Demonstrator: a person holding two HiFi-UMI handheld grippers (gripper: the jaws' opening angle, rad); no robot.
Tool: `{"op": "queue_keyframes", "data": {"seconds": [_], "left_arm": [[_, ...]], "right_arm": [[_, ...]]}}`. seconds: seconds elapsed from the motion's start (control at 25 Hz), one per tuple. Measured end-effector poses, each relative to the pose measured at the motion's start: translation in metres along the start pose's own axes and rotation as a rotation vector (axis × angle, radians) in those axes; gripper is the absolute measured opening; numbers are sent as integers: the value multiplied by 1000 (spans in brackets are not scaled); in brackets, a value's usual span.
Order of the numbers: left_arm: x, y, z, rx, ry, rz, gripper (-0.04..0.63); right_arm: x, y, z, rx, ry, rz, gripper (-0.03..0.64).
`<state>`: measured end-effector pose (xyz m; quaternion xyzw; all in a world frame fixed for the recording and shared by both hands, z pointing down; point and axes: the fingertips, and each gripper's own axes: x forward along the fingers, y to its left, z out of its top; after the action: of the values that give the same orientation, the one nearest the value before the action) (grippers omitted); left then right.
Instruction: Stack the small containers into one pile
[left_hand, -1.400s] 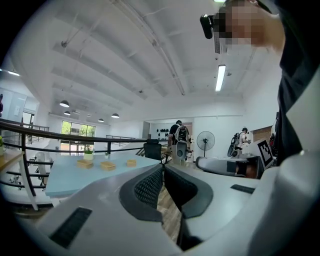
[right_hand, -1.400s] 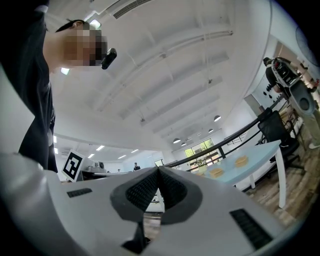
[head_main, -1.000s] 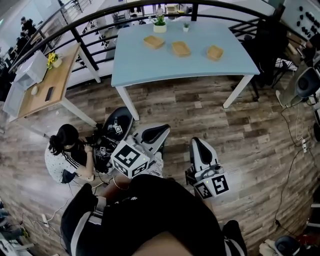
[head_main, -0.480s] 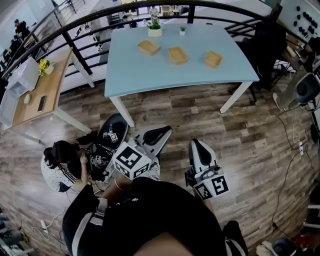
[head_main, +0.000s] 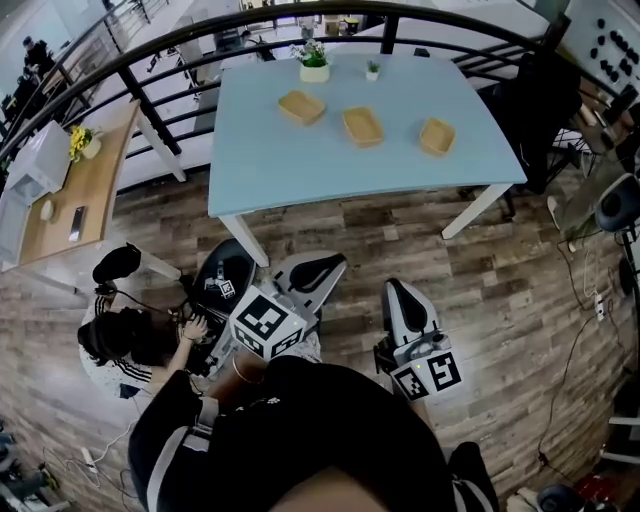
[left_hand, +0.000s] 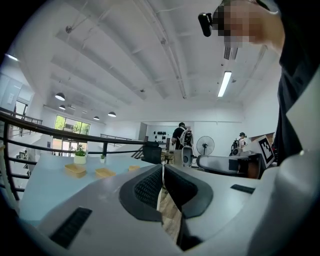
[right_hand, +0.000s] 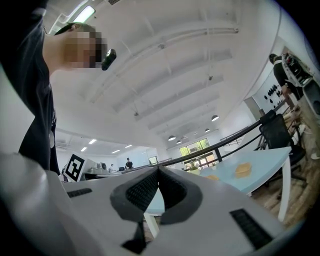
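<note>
left tongs: we are holding the left gripper (head_main: 320, 268) with jaws pressed together, nothing pinched, only floor showing through the slit.
right tongs: we are holding the right gripper (head_main: 397, 296) the same way, jaws together on nothing, pointing about level.
task things: we are seeing three small containers, the left container (head_main: 302, 107), the middle container (head_main: 362, 126) and the right container (head_main: 436, 136), sitting apart from each other on the blue table (head_main: 290, 165), towards its far half.
stack state: we are counting zero stacked; none is touching another.
direction from tongs: we are facing them straight ahead and up-frame, well apart from both tips, with bare wood floor (head_main: 400, 235) and the table's near edge lying between.
nearer hand: we are judging the left gripper nearer the left container and the right gripper nearer the right container; the middle one is lying about evenly ahead of both.
row axis: we are reading the row as running across us, slanting from far-left to nearer-right.
tray axes: we are reading the left container as skewed, long side running far-left to near-right; the middle one is pointing roughly away from us; the right one is looking nearly square, so we cannot tell.
facing: all are sitting open side up.
next move: we are judging it a walk-up, then jaws opening over a rim.
</note>
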<state>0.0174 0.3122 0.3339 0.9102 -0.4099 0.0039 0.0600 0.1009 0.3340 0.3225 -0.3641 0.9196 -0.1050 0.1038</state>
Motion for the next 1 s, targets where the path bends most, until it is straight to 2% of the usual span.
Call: {"op": "queue_keyframes", "data": {"seconds": [0.48,1.0], "left_arm": [[21,87,2,-35,-14,-18,21],[16,161,2,-34,-21,13,21]], "right_arm": [[76,-19,-8,-13,36,-44,0],[148,-15,-21,-11,52,-14,0]]}}
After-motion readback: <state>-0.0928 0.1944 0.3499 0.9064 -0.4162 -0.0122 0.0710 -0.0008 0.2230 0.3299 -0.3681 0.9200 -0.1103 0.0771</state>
